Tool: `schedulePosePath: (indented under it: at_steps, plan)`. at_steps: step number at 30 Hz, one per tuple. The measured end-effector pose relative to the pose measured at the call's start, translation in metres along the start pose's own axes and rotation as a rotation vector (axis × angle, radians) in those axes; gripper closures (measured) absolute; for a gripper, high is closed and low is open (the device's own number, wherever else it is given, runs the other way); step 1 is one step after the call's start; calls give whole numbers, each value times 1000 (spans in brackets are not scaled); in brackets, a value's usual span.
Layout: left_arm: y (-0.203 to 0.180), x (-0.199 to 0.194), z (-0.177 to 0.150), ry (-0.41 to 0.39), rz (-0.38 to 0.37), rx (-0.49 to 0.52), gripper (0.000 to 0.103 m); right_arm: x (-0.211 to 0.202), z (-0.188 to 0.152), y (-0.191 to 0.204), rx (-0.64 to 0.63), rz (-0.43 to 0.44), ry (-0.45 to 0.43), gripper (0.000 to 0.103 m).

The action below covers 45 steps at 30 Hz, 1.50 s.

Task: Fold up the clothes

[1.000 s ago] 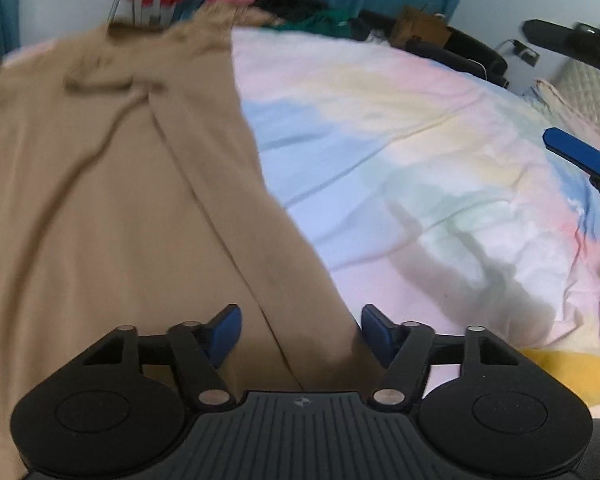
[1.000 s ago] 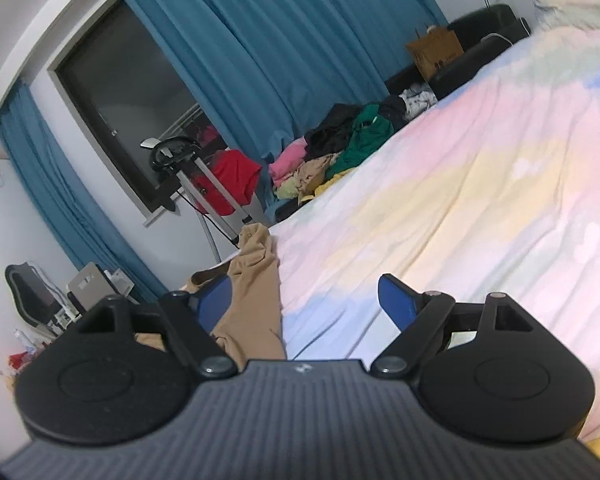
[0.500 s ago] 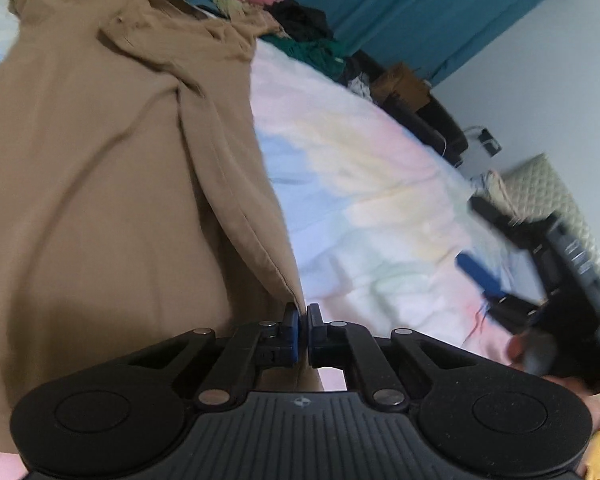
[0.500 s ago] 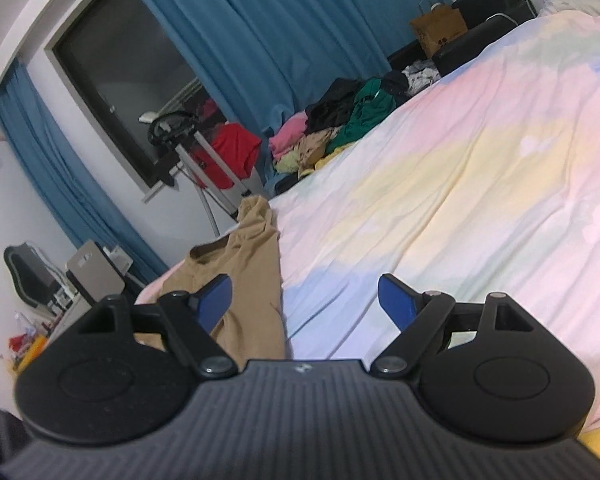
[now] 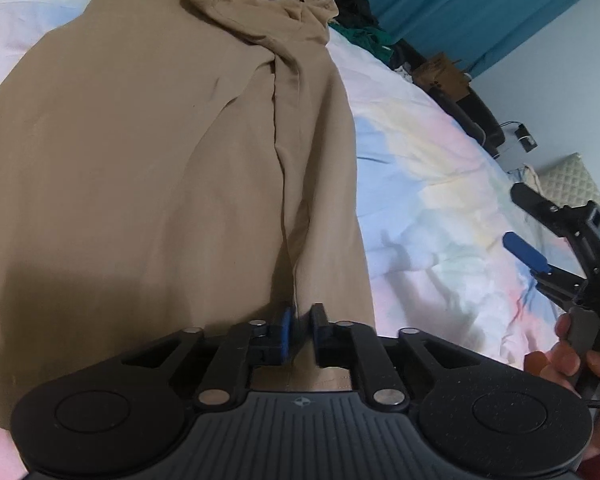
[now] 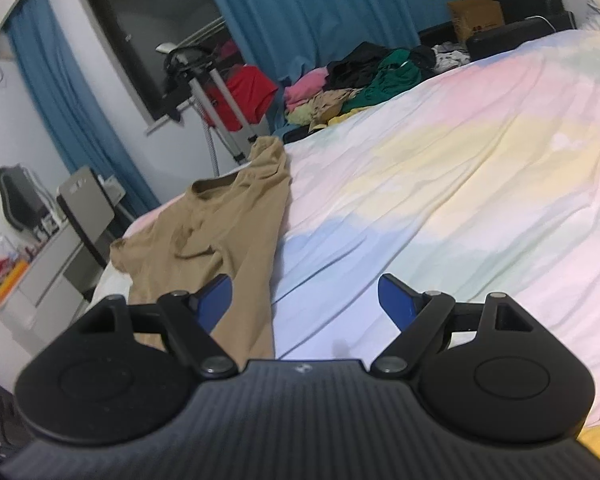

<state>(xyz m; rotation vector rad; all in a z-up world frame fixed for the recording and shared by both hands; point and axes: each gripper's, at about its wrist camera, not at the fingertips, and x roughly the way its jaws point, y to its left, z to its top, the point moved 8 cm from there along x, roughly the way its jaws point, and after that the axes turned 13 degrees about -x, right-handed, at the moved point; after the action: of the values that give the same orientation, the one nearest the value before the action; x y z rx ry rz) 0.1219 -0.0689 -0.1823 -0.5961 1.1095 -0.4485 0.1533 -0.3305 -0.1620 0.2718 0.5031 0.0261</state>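
Left wrist view: left gripper point(image 5: 300, 330) jaws clench the hem of the tan shirt point(image 5: 160, 160) spread on the bed point(image 5: 440, 184), likely to start a fold; right gripper point(image 6: 304, 300) jaws hang released beside the shirt.

Around me, blue curtains point(image 6: 300, 12) frame a dark window point(image 6: 148, 28); my bed's pastel sheet point(image 6: 460, 184) spreads wide, white walls point(image 6: 16, 128) behind a grey chair point(image 6: 86, 208).

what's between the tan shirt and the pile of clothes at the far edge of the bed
Only bare pastel sheet. The right wrist view shows it running from the shirt to the pile, nothing lying on it.
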Motion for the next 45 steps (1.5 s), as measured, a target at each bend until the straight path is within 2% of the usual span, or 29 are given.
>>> schedulePosePath:
  at_steps: [2,4,6,10,15,17,19,22,26,28,31,35,38,39,40,41,43,45]
  plan:
    - [4,-2,5,-8,2,-1,78,1,-1,6,-17,1,6,21]
    - [-2,-2,22,-40,0,1,58,1,-2,11,-33,-1,11,21]
    - [-10,3,46,-87,5,1,53,2,-4,16,-46,-1,17,21]
    - [-25,28,108,-182,42,23,44,9,-4,23,-76,15,30,22]
    - [-43,81,186,-302,102,86,43,17,-6,25,-131,-4,30,22]
    - [-41,105,205,-286,132,50,43,24,-5,26,-178,-25,25,22]
    - [-36,130,218,-264,189,29,47,34,-1,25,-189,-39,22,22]
    - [-19,152,232,-310,272,-4,51,50,1,18,-138,-18,32,22]
    - [-7,151,248,-384,236,-44,61,68,-6,6,-52,3,80,22]
    - [-4,150,256,-413,235,-48,85,74,-9,4,-27,14,93,22]
    - [-6,146,270,-462,217,-38,100,79,-12,1,-3,17,104,22]
    - [-18,138,282,-538,313,101,100,82,-12,1,6,22,102,22]
    - [-18,144,280,-514,358,145,99,83,-12,3,-5,25,97,22]
    - [-18,143,278,-507,357,149,97,82,-12,4,-8,27,94,22]
    - [-18,143,275,-501,356,152,87,82,-11,5,-11,30,90,22]
    - [-19,139,272,-498,354,164,82,81,-10,7,-16,33,83,22]
    - [-24,128,261,-494,352,193,58,77,-6,10,-37,35,61,22]
    - [-29,109,247,-485,350,217,49,74,-3,14,-58,38,40,22]
